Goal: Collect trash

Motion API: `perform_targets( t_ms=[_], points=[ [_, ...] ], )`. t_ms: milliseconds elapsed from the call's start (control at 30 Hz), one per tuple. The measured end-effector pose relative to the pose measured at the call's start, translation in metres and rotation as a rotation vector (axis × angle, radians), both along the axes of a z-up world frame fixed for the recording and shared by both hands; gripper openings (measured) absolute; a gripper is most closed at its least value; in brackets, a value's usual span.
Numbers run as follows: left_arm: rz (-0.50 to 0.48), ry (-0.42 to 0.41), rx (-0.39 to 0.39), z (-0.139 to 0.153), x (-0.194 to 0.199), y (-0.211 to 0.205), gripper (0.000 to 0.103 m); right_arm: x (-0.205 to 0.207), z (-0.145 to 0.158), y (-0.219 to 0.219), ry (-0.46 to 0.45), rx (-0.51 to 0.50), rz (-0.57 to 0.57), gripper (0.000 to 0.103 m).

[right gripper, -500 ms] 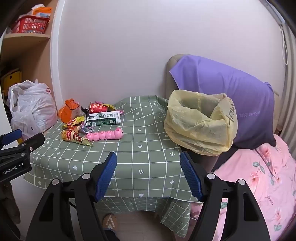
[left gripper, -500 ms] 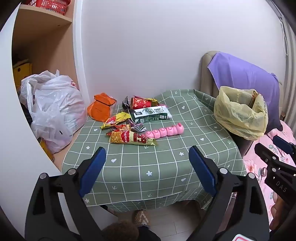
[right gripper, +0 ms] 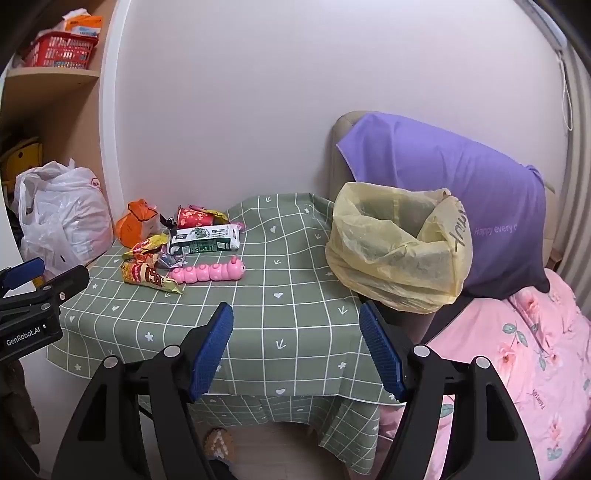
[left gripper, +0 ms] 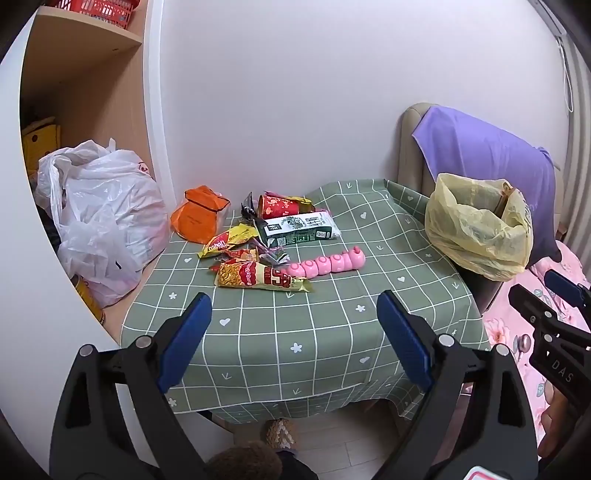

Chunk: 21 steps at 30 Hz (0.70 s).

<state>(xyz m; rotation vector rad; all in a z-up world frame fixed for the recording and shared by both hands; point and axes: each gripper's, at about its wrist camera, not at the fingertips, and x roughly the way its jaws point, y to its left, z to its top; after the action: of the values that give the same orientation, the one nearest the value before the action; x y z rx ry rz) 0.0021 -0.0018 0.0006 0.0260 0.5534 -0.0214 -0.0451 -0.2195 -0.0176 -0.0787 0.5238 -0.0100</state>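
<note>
Both grippers, left gripper (left gripper: 293,332) and right gripper (right gripper: 295,345), hover agape.

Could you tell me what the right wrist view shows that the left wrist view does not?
Only the right wrist view shows the packets in the red basket and the print on the purple cover. Only the left wrist view shows the whole white bag. Both share the wrappers, pink toy, yellow bag and checked cloth.
</note>
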Motion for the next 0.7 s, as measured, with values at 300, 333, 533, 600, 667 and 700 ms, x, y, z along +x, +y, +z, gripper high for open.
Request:
perform_targets(
  t_ms=[300,333,533,600,667,700],
  points=[
    [-0.017,0.003,0.002,0.0002,-0.0022,-0.0059,0.087,-0.0007,0.0026,-0.0043,0.003,0.007,-0.001,0.067],
    [-0.018,0.002,0.002,0.0001,-0.0027,-0.0067,0.087,-0.0009,0.0024,-0.0043,0.003,0.008,-0.002,0.067],
    [-0.02,0.001,0.002,0.0009,-0.0032,-0.0095,0.087,-0.0028,0.0023,-0.0052,-0.001,0.01,-0.005,0.067],
    [-0.02,0.002,0.001,0.0008,-0.0033,-0.0095,0.087,-0.0031,0.0022,-0.006,-0.001,0.013,-0.006,0.067],
    [-0.019,0.002,0.0,0.0006,-0.0037,-0.0098,0.087,-0.0033,0.0025,-0.0062,0.001,0.015,-0.006,0.067],
    [-0.019,0.001,0.0,0.0004,-0.0038,-0.0096,0.087,-0.0039,0.0022,-0.0062,0.001,0.014,-0.005,0.067]
  ],
)
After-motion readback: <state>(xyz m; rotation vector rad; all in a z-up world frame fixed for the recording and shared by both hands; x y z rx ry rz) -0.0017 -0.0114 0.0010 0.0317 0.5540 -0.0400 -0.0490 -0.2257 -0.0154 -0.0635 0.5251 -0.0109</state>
